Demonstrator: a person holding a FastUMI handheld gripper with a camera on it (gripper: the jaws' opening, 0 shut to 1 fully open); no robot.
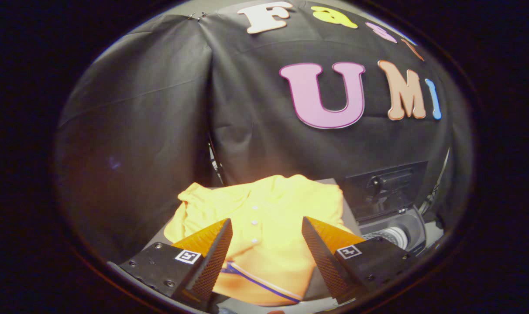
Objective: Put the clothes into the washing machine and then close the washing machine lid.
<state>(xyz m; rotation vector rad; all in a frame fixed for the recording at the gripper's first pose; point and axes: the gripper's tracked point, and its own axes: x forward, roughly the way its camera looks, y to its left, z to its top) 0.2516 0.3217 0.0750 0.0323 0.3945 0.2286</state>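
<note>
A yellow shirt (264,218) with white buttons and a blue-striped hem lies spread on a grey surface (349,213). My gripper (266,229) hovers over it, open, with both fingers (216,257) wide apart and the shirt's button strip showing between them. The fingers do not press on the cloth. To the right of the shirt, beyond the right finger, stands the small washing machine (393,226), its dark lid (386,187) raised upright and the pale drum opening (393,237) visible below it.
Black cloth walls close the booth behind and to the left of the shirt. The grey surface's near edge runs just under my fingers. The washing machine sits close against the right wall.
</note>
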